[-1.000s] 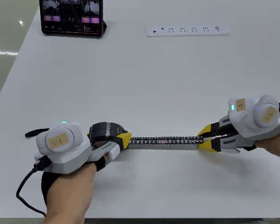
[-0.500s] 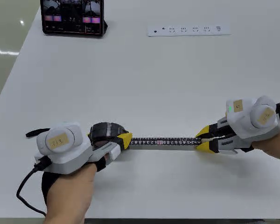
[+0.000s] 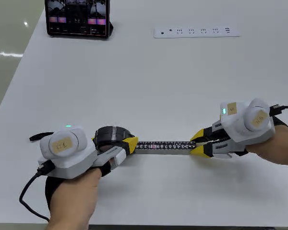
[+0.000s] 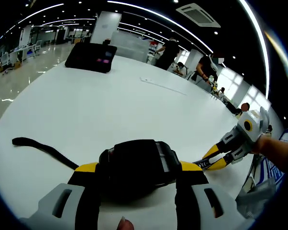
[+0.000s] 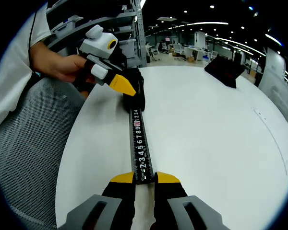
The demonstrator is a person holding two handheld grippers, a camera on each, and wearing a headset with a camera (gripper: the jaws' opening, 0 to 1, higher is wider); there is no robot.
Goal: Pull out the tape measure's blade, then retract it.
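— White table [image 3: 149, 81], smooth, with a tablet [image 3: 78, 18] and a power strip [image 3: 197, 32] near its far edge. Beyond it is a large lit hall with shelving and people. What could go wrong for the person from here?

— The blade [image 3: 163, 144] is presumably spring-loaded. The right gripper [image 3: 198, 143] has its yellow-tipped jaws pressed together on the blade's free end. If that pinch slips, the blade would likely whip back into the tape measure case [image 3: 110, 136] uncontrolled.

— And the case?

— It sits on the table close to the person, clamped by the left gripper [image 4: 138, 167] with one jaw on each side. A smooth top gives little friction. If that clamp is loose, the case could skid or twist toward the right gripper instead of the blade feeding in.

— Anything else?

— The blade lies flat along the table between the two grippers. Pushed off-line, it may buckle or kink. The black strap [image 4: 38, 146] trails off the case's other side, away from the blade.
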